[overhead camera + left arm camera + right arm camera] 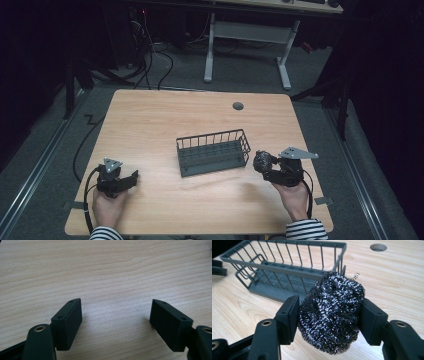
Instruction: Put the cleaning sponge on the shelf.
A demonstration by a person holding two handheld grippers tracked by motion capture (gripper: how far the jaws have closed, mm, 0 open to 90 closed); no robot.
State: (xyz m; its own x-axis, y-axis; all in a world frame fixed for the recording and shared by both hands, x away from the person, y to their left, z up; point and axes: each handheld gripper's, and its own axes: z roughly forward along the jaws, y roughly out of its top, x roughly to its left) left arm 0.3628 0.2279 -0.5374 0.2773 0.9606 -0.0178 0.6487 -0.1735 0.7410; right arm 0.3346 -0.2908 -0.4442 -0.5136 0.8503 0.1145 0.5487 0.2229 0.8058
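Scourer in hand, basket waiting.
My right gripper [329, 315] had its jaws clamped on the steel-wool scourer [331, 311], just beside the wire basket [213, 152] on the bench [165, 115]; I judged a lift over its rim came next. My left gripper [116, 323] sat wide open, empty.

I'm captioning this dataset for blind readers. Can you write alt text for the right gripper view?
A ball of steel wool is clamped between the two black jaws of the right gripper, held above a light wooden table. Just behind it stands an empty grey wire basket, and a round cable hole is cut in the tabletop at far right.
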